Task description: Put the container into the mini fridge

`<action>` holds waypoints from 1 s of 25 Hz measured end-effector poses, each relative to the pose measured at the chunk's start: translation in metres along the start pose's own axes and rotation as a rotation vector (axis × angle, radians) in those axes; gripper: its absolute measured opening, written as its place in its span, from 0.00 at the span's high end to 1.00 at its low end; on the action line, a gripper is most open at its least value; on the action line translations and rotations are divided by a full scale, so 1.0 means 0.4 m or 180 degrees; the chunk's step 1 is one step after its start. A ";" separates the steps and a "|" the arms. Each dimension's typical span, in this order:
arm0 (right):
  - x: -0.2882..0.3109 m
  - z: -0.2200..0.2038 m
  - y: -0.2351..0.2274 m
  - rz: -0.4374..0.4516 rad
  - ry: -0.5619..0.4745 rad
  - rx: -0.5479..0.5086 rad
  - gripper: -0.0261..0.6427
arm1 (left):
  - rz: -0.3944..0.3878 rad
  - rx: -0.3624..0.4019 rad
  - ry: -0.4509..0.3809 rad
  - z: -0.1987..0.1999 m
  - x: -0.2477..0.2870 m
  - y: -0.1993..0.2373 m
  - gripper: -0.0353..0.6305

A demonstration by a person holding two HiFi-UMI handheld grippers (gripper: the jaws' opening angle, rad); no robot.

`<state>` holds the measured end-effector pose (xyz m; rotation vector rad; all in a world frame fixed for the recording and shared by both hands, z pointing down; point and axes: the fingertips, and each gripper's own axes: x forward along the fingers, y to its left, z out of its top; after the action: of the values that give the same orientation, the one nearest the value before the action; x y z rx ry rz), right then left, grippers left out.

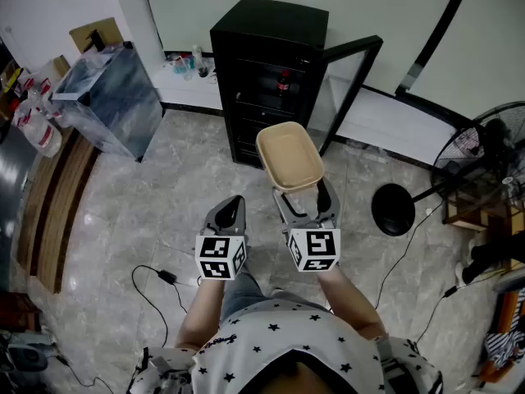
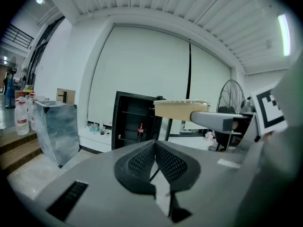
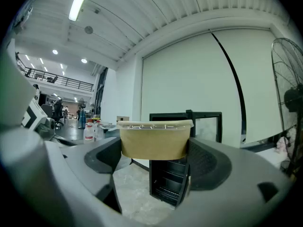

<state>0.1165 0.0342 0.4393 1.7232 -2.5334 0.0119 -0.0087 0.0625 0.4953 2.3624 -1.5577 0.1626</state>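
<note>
A tan paper container (image 1: 289,156) with a clear lid is held level between the wide jaws of my right gripper (image 1: 303,197); the right gripper view shows the container (image 3: 154,139) pressed between both pads. The black mini fridge (image 1: 264,72) stands ahead with its glass door (image 1: 351,89) swung open to the right, a cola bottle (image 1: 284,81) on an upper shelf. My left gripper (image 1: 230,212) hangs beside the right one, shut and empty, its pads (image 2: 142,164) meeting. In the left gripper view the container (image 2: 180,109) floats right of the fridge (image 2: 135,125).
A shiny grey box (image 1: 111,97) stands left of the fridge, with bottles (image 1: 37,125) further left on wooden steps. A standing fan (image 1: 480,150) and its round black base (image 1: 394,209) are at the right. Cables (image 1: 160,276) lie on the marble floor.
</note>
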 end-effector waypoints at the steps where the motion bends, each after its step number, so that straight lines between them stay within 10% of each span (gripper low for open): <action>1: -0.044 0.001 -0.002 0.0005 0.0023 0.0035 0.31 | -0.0003 -0.0012 0.0016 -0.009 -0.034 -0.034 0.93; 25: -0.420 0.044 0.050 0.0264 -0.0094 0.0191 0.31 | -0.0008 0.0063 -0.0044 -0.060 -0.352 -0.280 0.93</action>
<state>0.1581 0.1966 0.4109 1.6491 -2.6505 0.0684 0.0384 0.2345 0.4602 2.3852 -1.5665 0.1621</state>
